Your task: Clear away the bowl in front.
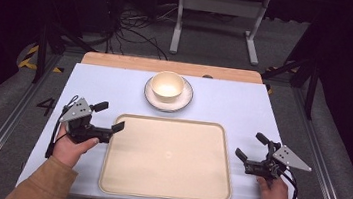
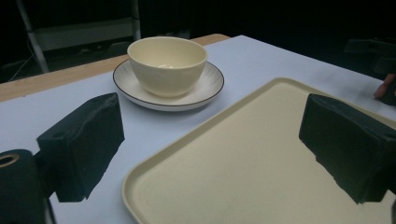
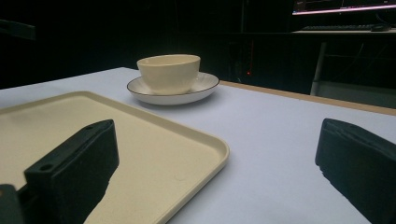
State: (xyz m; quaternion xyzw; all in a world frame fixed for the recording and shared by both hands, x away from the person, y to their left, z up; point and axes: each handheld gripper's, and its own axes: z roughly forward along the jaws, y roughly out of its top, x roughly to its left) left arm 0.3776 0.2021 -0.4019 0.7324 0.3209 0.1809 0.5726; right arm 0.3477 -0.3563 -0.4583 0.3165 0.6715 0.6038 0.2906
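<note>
Dark room, pale blue table top (image 1: 224,107), wood strip along its far edge; my grippers sit either side of an empty tray.

Cream bowl (image 1: 167,86) sits in a white dark-rimmed saucer (image 1: 184,102) at far centre, just beyond the beige tray (image 1: 167,159), not touching it. I hold the left gripper (image 1: 110,116) w/ jaws wide, one tip over the tray's left rim. Right gripper (image 1: 251,146) is also wide open, just right of the tray. Both are empty, each in one hand.
</note>
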